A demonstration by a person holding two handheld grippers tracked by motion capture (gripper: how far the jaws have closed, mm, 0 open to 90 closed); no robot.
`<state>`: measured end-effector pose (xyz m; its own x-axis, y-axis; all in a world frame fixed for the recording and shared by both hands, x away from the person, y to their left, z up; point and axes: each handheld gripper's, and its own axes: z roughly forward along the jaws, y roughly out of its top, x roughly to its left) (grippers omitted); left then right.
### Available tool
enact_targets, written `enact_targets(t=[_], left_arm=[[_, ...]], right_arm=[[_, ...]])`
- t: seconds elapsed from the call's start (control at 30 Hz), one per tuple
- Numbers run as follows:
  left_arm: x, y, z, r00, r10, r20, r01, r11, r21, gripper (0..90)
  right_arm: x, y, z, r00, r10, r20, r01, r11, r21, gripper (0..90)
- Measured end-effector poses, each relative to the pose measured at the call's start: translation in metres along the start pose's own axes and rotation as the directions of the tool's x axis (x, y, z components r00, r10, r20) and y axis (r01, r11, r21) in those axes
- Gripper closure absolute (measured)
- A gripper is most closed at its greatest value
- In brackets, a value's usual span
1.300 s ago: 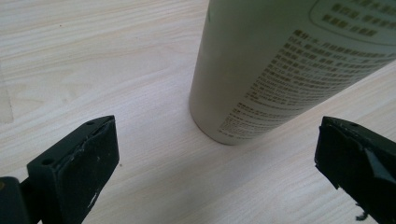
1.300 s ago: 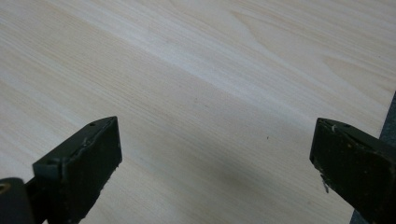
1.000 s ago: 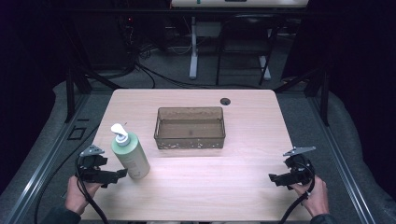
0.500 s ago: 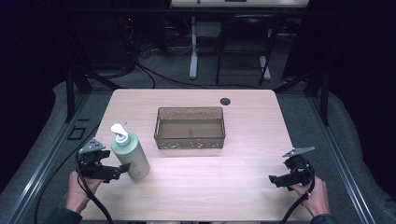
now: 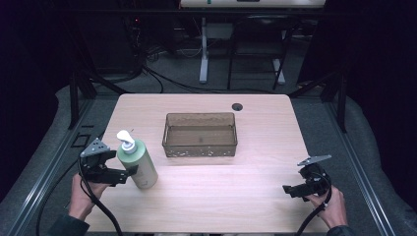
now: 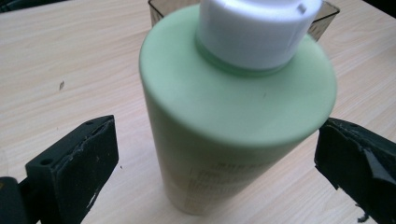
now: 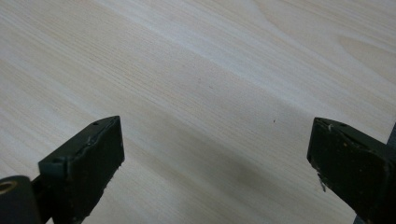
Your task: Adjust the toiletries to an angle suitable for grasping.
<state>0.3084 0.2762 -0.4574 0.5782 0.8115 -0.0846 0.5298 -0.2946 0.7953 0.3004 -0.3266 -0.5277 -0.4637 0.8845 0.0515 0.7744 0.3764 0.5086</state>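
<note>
The left gripper (image 5: 129,171), jaws spread, flanks the upright pale-green plastic pump bottle (image 6: 233,116) on the wooden table (image 5: 246,191); nothing is gripped yet, so closing and lifting appear to remain.

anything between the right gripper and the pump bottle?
No. High view: bare tabletop from right gripper to green pump bottle; the brown bin sits farther back.

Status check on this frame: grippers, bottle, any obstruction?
Left gripper open, jaws either side of the green pump bottle, not closed. Right gripper open, over bare table. Bottle upright. Nothing in the way.
</note>
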Motion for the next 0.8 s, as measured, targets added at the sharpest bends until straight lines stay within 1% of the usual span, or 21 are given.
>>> enact_targets(t=[0.1,0.2,0.23,0.27,0.3,0.33,0.37,0.4,0.47,0.5,0.57,0.6,0.63,0.7,0.73,0.8], left_arm=[[-0.001,0.006,0.004,0.9999,0.011,-0.01,-0.011,0.9999,-0.002,0.0],[-0.001,0.01,0.008,0.9998,0.018,-0.002,-0.018,0.9998,-0.004,0.3],[-0.001,0.011,0.009,0.9997,0.023,-0.003,-0.023,0.9997,-0.005,1.3],[-0.001,0.012,0.01,0.9995,0.031,0.01,-0.031,0.9995,-0.008,7.0],[-0.002,0.012,0.01,0.9996,0.03,0.004,-0.03,0.9995,-0.014,7.0],[-0.005,0.013,0.012,0.999,0.045,-0.004,-0.045,0.9988,-0.016,11.0],[-0.005,0.013,0.012,0.999,0.045,-0.004,-0.045,0.9988,-0.016,11.0],[-0.007,0.013,0.013,0.9985,0.051,-0.021,-0.052,0.9985,-0.015,11.2],[-0.007,0.013,0.013,0.9986,0.049,-0.022,-0.049,0.9986,-0.018,11.4],[-0.009,0.013,0.014,0.9986,0.043,-0.03,-0.044,0.9987,-0.026,11.7],[-0.011,0.013,0.015,0.9986,0.041,-0.035,-0.042,0.9988,-0.025,11.7],[-0.014,0.015,0.017,0.9984,0.036,-0.044,-0.037,0.999,-0.023,11.8],[-0.014,0.015,0.017,0.9984,0.036,-0.044,-0.037,0.999,-0.023,11.8],[-0.02,0.019,0.023,0.9984,0.031,-0.047,-0.032,0.9993,-0.02,11.8],[-0.02,0.019,0.023,0.9984,0.031,-0.047,-0.032,0.9993,-0.02,11.8],[-0.026,0.021,0.027,0.9985,0.03,-0.046,-0.031,0.9993,-0.021,11.8]], right_arm=[[0.001,0.0,0.001,1.0,-0.002,-0.001,0.002,1.0,0.004,3.3],[0.001,0.0,0.001,1.0,-0.006,-0.004,0.006,1.0,0.008,3.4],[0.001,0.0,0.001,1.0,-0.008,0.001,0.008,1.0,0.008,3.4],[0.0,0.0,0.001,1.0,0.0,-0.005,0.0,1.0,0.005,3.5],[0.0,0.0,0.001,1.0,0.0,-0.005,0.0,1.0,0.005,3.5],[0.0,0.0,0.001,1.0,0.0,-0.007,0.0,1.0,0.004,3.5],[0.0,0.0,0.0,1.0,-0.001,-0.007,0.001,1.0,0.004,3.8],[0.0,0.0,0.0,1.0,-0.002,-0.005,0.002,1.0,0.004,4.0],[0.0,0.0,0.0,1.0,-0.001,-0.008,0.001,1.0,0.003,4.0],[0.0,0.0,0.0,1.0,-0.002,-0.005,0.002,1.0,0.004,4.1],[0.0,0.0,0.001,1.0,-0.002,-0.006,0.002,1.0,0.004,4.2],[0.001,0.001,0.001,0.9999,-0.005,-0.011,0.005,1.0,0.002,4.4],[0.001,0.001,0.001,0.9999,-0.005,-0.011,0.005,1.0,0.002,4.4],[0.002,0.001,0.001,0.9999,-0.01,-0.008,0.01,1.0,0.005,4.7],[0.002,0.001,0.001,0.9999,-0.01,-0.008,0.01,1.0,0.005,4.7],[0.002,0.001,0.001,0.9999,-0.011,-0.009,0.011,1.0,0.005,4.8]])
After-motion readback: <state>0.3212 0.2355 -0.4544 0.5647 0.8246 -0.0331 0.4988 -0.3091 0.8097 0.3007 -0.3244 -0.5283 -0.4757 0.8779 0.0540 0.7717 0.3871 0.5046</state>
